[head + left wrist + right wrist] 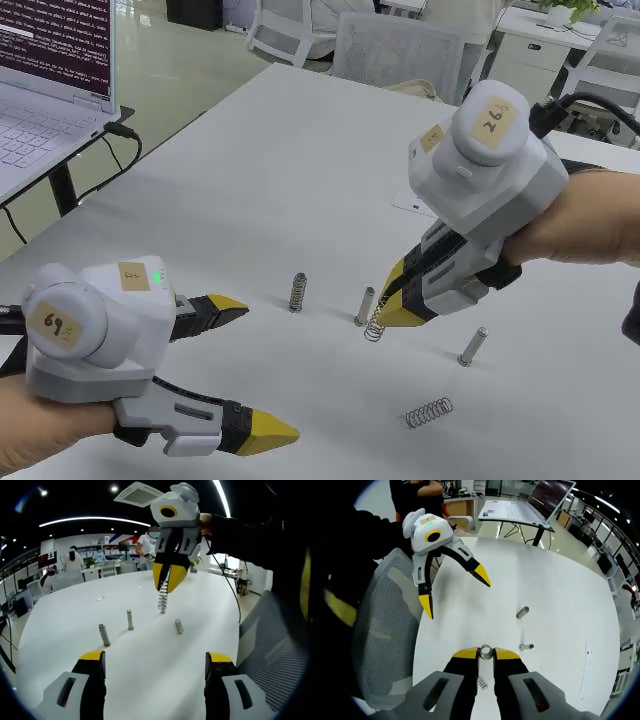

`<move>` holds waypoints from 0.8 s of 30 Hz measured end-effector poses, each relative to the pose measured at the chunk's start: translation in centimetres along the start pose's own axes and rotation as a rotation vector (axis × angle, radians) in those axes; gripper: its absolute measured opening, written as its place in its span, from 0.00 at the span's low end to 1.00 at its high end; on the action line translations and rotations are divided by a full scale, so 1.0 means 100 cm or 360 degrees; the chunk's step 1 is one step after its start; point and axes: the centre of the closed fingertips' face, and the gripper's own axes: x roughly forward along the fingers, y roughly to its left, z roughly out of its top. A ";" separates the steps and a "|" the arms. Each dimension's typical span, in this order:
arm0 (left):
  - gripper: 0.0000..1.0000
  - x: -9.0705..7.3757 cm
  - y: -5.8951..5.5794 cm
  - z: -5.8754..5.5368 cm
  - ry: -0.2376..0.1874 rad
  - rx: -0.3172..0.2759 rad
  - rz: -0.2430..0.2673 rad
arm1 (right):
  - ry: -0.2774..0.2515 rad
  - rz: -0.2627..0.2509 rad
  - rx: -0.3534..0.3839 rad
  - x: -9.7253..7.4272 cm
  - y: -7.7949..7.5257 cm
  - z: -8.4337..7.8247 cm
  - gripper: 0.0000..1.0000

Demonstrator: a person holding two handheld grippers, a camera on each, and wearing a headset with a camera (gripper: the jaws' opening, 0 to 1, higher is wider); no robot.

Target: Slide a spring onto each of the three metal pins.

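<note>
Head view: above and behind, looking down on the table [300, 170], close.
Left gripper view: low over the table, facing the right gripper [167, 586].
Right gripper view: higher, looking down past its spring [486, 653] toward the left gripper [459, 599].
Shared: table, pins [365, 305].

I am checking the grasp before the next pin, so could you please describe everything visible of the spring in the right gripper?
The spring is a thin coil of silvery wire, metal by its look. The right gripper is shut on its upper end between yellow tips; it hangs roughly upright beside a bare pin. Whether its lower end touches the white table cannot be told.
</note>
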 end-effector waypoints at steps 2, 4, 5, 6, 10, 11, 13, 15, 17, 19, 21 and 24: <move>0.78 -0.001 -0.001 -0.001 0.0001 -0.0002 0.0007 | 0.0008 -0.0006 0.0000 0.000 -0.001 -0.001 0.08; 0.78 -0.002 -0.002 -0.003 0.0006 0.0004 0.0014 | 0.0011 -0.0012 0.0005 0.000 -0.003 -0.002 0.08; 0.78 -0.002 -0.002 -0.004 0.0008 0.0002 0.0015 | 0.0011 -0.0014 0.0008 -0.001 -0.005 -0.002 0.08; 0.78 -0.002 -0.002 -0.005 0.0010 0.0001 0.0015 | 0.0012 -0.0016 0.0010 -0.001 -0.006 -0.002 0.08; 0.78 -0.004 -0.001 -0.005 0.0003 -0.0011 0.0028 | 0.0039 -0.0044 0.0006 0.000 -0.014 -0.004 0.08; 0.78 -0.004 -0.001 -0.005 0.0001 -0.0012 0.0030 | 0.0037 -0.0048 0.0009 -0.001 -0.016 -0.003 0.08; 0.78 -0.005 -0.001 -0.003 -0.0010 -0.0021 0.0036 | 0.0030 -0.0052 0.0017 -0.001 -0.019 -0.002 0.08; 0.78 -0.005 -0.001 -0.003 -0.0015 -0.0025 0.0039 | 0.0028 -0.0058 0.0021 -0.001 -0.023 -0.002 0.08; 0.78 -0.005 0.000 -0.002 -0.0018 -0.0027 0.0044 | 0.0039 -0.0075 0.0017 0.000 -0.027 -0.003 0.08; 0.78 -0.006 0.000 -0.001 -0.0023 -0.0030 0.0048 | 0.0039 -0.0085 0.0025 0.000 -0.031 -0.004 0.08; 0.78 -0.006 0.000 -0.002 -0.0024 -0.0033 0.0050 | 0.0037 -0.0095 0.0030 0.000 -0.034 -0.004 0.08; 0.78 -0.006 0.001 -0.003 -0.0019 -0.0038 0.0053 | 0.0048 -0.0131 0.0030 0.000 -0.042 -0.007 0.08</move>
